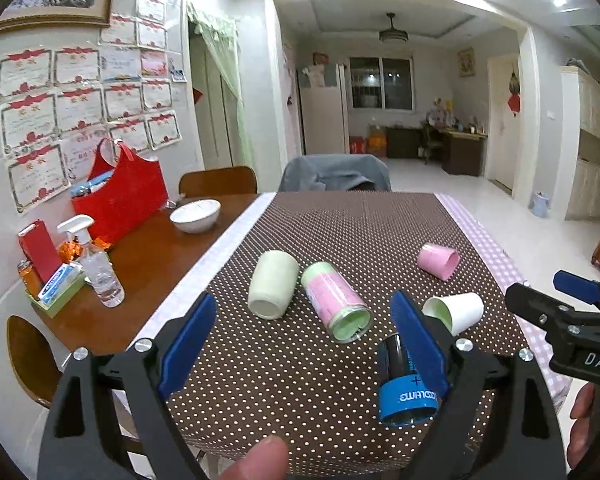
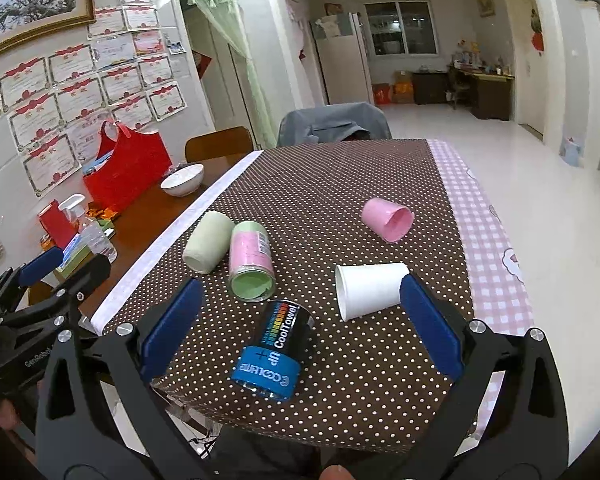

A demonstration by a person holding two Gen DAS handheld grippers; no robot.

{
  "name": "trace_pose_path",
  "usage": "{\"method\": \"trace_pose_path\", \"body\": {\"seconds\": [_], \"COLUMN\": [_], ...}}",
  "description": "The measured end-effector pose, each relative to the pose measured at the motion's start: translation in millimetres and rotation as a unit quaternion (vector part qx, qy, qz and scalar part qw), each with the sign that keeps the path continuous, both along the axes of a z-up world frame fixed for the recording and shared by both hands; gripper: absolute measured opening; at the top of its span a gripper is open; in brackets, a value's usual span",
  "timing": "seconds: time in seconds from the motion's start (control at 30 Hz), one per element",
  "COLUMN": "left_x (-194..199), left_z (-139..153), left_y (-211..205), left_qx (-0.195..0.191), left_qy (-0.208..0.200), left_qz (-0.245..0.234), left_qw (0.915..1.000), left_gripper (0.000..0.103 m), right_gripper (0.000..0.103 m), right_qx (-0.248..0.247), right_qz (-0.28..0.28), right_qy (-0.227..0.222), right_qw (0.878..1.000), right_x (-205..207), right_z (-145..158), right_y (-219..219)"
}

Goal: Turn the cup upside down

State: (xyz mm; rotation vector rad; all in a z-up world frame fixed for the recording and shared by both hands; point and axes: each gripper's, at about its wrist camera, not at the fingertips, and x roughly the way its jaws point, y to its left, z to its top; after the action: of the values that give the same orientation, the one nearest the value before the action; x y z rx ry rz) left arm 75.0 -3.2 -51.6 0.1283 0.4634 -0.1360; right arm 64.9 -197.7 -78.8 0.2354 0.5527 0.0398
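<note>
Both sets of blue-padded fingers spread wide, gripping nothing: left gripper [image 1: 304, 344], right gripper [image 2: 300, 316] hang over the near table edge. Nothing flipped yet. Left to right on their sides: pale green ceramic cup [image 2: 208, 247], clear tube with pink-green towel [image 2: 251, 260], black-blue CoolTowel canister [image 2: 274, 350], white paper cup [image 2: 370, 290], pink plastic cup [image 2: 387, 218]. Canister crowds the approach.

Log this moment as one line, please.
left gripper: open, empty | right gripper: open, empty | white cup: on its side | flip: not started
</note>
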Motion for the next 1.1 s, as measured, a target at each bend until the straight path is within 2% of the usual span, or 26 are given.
{"method": "trace_pose_path", "body": {"seconds": [0.33,1.1], "left_x": [-18.9,-33.9], "left_z": [8.8,21.7], "left_y": [14.2,23.6], "left_qx": [-0.021,-0.032], "left_qy": [-0.021,-0.043], "left_qz": [0.017,0.020], "left_qw": [0.9994,0.9984], "left_gripper": [0.088,0.088], "right_gripper": [0.097,0.097], "right_qx": [-0.003,-0.014], "right_qz": [0.010,0.025], "right_qy": [-0.017,-0.046], "right_qw": [1.000,0.999], "right_x": [-9.6,-18.3], "right_z": [11.7,33.5], "right_y": [12.3,27.1]}}
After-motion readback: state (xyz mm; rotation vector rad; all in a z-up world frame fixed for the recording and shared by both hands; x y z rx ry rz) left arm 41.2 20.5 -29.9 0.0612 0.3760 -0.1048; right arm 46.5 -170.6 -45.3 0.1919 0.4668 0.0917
